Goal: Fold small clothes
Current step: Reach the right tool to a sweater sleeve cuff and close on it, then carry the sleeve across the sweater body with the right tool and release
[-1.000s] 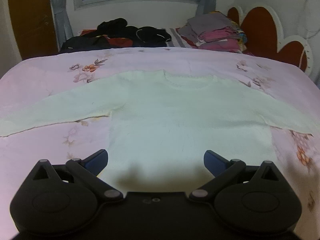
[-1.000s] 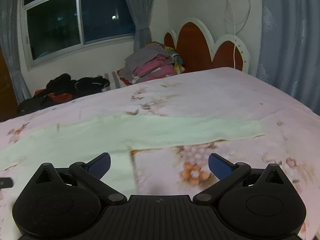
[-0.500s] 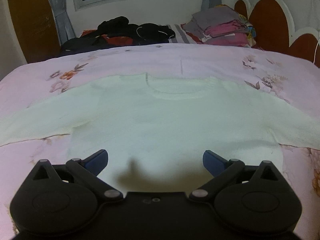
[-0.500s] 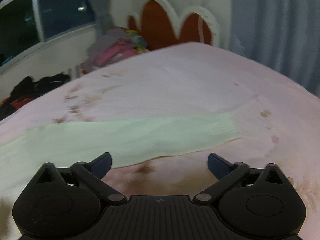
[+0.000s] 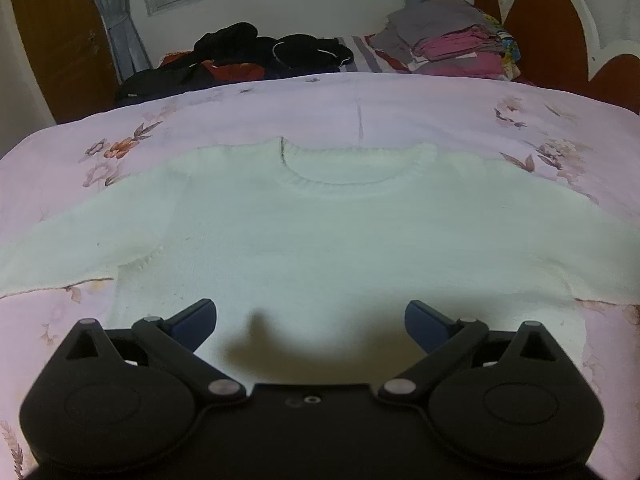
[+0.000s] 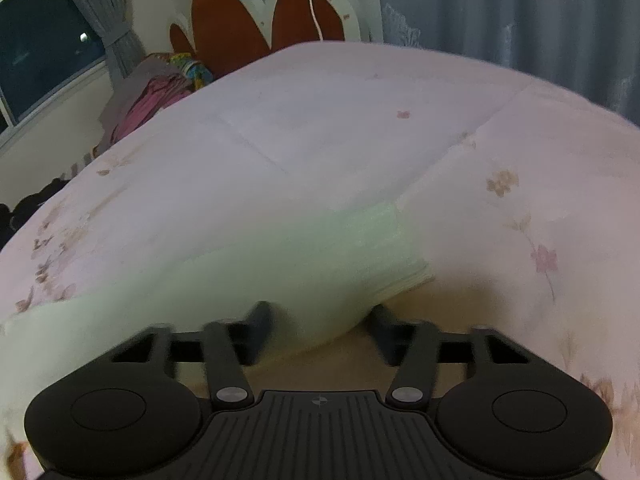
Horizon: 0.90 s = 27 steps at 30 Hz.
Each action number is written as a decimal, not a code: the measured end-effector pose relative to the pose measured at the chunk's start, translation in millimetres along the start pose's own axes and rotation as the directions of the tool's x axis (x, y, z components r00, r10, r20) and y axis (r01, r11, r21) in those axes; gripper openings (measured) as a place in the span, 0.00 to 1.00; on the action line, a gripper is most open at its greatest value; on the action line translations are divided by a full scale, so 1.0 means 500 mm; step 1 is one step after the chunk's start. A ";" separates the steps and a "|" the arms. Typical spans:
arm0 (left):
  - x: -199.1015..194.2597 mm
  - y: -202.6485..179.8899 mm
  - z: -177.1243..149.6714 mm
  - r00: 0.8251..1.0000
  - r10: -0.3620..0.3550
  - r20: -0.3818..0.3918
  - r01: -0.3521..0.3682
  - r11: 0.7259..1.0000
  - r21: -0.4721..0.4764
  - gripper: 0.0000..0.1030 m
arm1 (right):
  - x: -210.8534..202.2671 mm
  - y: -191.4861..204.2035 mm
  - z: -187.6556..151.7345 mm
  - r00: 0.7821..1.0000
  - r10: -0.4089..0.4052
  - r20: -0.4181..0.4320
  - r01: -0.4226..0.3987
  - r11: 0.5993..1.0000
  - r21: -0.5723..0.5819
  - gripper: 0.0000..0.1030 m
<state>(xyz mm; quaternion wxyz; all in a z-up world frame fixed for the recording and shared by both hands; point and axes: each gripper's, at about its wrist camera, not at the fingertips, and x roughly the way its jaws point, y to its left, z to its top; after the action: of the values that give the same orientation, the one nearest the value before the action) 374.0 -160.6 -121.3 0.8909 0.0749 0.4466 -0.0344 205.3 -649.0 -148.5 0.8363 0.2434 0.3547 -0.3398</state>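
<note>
A small white knit sweater (image 5: 320,232) lies flat and face up on the pink floral bedsheet (image 5: 400,112), neck away from me, sleeves spread left and right. My left gripper (image 5: 310,316) is open and empty, hovering over the sweater's lower hem. In the right wrist view the sweater's right sleeve (image 6: 280,272) runs from lower left to its ribbed cuff (image 6: 392,240). My right gripper (image 6: 320,320) is low over the sleeve near the cuff, its jaws partly closed on either side of the fabric, blurred by motion.
A pile of dark clothes (image 5: 248,60) and a stack of folded clothes (image 5: 448,40) sit at the far side of the bed under the window. A red and white headboard (image 6: 248,24) stands at the right. Blue curtains (image 6: 520,12) hang beyond the bed.
My right gripper has swung right and dropped down onto the sleeve by the cuff, and its jaws have narrowed. My left gripper has shifted slightly, centring on the sweater's body.
</note>
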 end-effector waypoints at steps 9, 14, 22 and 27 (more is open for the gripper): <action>0.003 0.033 0.007 1.000 -0.003 -0.003 0.003 0.999 -0.035 0.97 | -0.015 0.026 0.008 0.997 0.037 0.069 -0.035 0.999 -0.023 0.02; -0.011 0.055 0.009 1.000 -0.022 0.015 0.023 0.999 -0.033 0.97 | -0.054 0.112 0.023 0.980 0.151 0.132 -0.138 0.985 -0.100 0.02; -0.037 0.150 0.008 0.999 -0.013 0.042 0.018 0.993 -0.120 0.97 | -0.140 0.361 -0.025 0.898 0.429 0.098 -0.391 0.880 -0.270 0.02; -0.044 0.223 0.000 0.999 0.008 0.048 0.000 0.987 -0.160 0.97 | -0.166 0.538 -0.114 0.836 0.549 -0.002 -0.515 0.785 -0.345 0.03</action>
<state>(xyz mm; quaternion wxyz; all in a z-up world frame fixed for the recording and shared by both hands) 374.9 -50.7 -92.3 0.9047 0.0032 0.4260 0.0017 337.4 -404.0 -76.7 0.9432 0.1723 0.2817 -0.0371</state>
